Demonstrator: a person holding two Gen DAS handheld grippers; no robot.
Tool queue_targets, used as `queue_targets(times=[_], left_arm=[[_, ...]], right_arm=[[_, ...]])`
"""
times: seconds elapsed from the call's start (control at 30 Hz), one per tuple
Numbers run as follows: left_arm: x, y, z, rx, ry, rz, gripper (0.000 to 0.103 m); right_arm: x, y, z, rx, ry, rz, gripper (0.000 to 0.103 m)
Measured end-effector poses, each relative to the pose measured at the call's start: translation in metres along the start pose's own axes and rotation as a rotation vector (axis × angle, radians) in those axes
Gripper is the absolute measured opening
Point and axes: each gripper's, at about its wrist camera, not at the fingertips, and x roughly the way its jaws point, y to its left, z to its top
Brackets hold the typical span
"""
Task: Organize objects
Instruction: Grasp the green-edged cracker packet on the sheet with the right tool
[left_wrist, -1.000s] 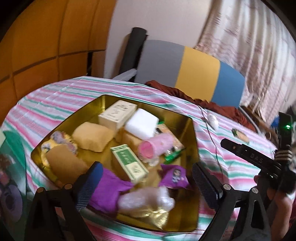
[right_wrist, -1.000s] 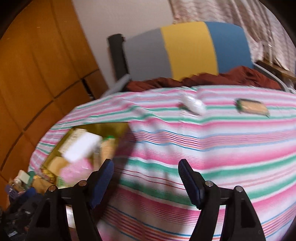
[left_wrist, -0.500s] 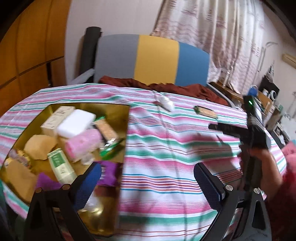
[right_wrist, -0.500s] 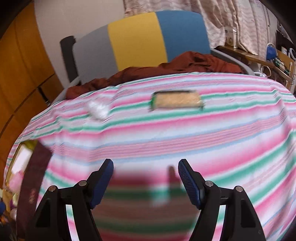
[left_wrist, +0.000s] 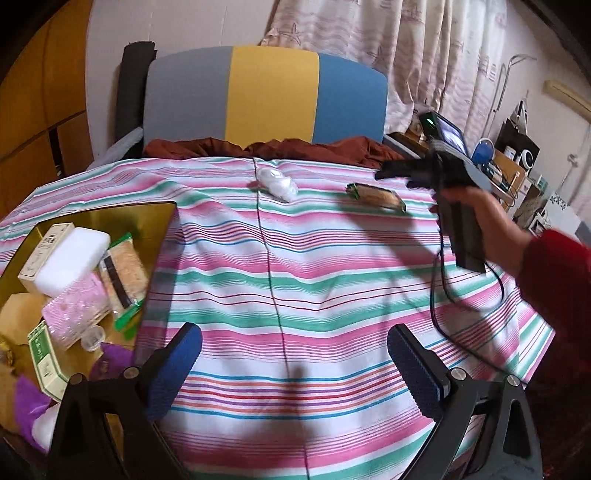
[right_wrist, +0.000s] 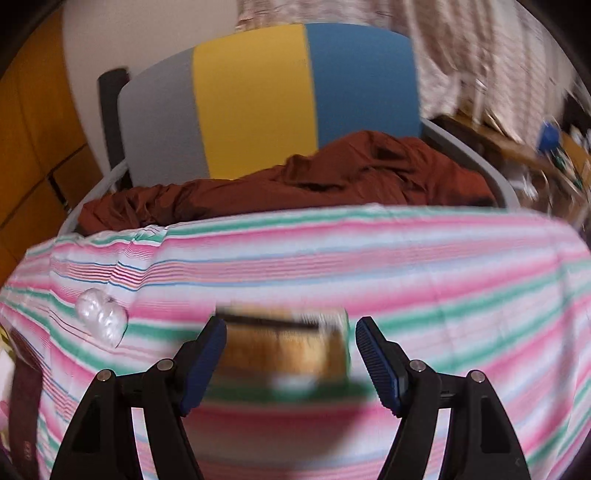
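Note:
A tan snack packet with green ends (left_wrist: 376, 195) lies on the striped tablecloth at the far right. In the right wrist view the packet (right_wrist: 284, 347) sits between the open fingers of my right gripper (right_wrist: 291, 354), blurred by motion. A white crinkled plastic packet (left_wrist: 277, 182) lies to its left; it also shows in the right wrist view (right_wrist: 101, 319). The gold tray (left_wrist: 110, 218) at the left holds several boxes and packets. My left gripper (left_wrist: 295, 362) is open and empty above the tablecloth. The right gripper (left_wrist: 424, 171) also shows in the left wrist view, hovering by the snack packet.
A grey, yellow and blue chair back (left_wrist: 266, 99) with a rust-red cloth (left_wrist: 295, 147) stands behind the table. A black cable (left_wrist: 443, 295) hangs from the right gripper over the tablecloth (left_wrist: 295, 277). Cluttered shelves (left_wrist: 517, 166) stand at the far right.
My left gripper has swung right, away from the tray, to face the tablecloth. My right gripper has moved forward to the snack packet, which now lies between its fingers.

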Motion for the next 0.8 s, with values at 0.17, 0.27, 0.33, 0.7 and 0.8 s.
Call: queue_targets(times=[0.17, 0.27, 0.33, 0.7, 0.8], left_arm=[[0.01, -0.002, 0.0, 0.001, 0.031, 0.001, 0.101], [0.014, -0.003, -0.001, -0.001, 0.046, 0.001, 0.101], [0.017, -0.003, 0.0, -0.006, 0.053, -0.002, 0.101], [0.03, -0.019, 0.017, -0.031, 0.056, -0.027, 0.101], [0.033, -0.023, 0.028, -0.024, 0.045, -0.003, 0.103]], right_arm=[[0.035, 0.001, 0.012, -0.082, 0.107, 0.037, 0.074], [0.036, -0.012, 0.008, -0.026, 0.14, 0.136, 0.074], [0.031, -0.021, 0.0, 0.019, 0.155, 0.193, 0.074], [0.006, 0.003, -0.048, -0.026, 0.08, 0.068, 0.074], [0.007, 0.015, -0.055, -0.038, 0.042, -0.022, 0.072]])
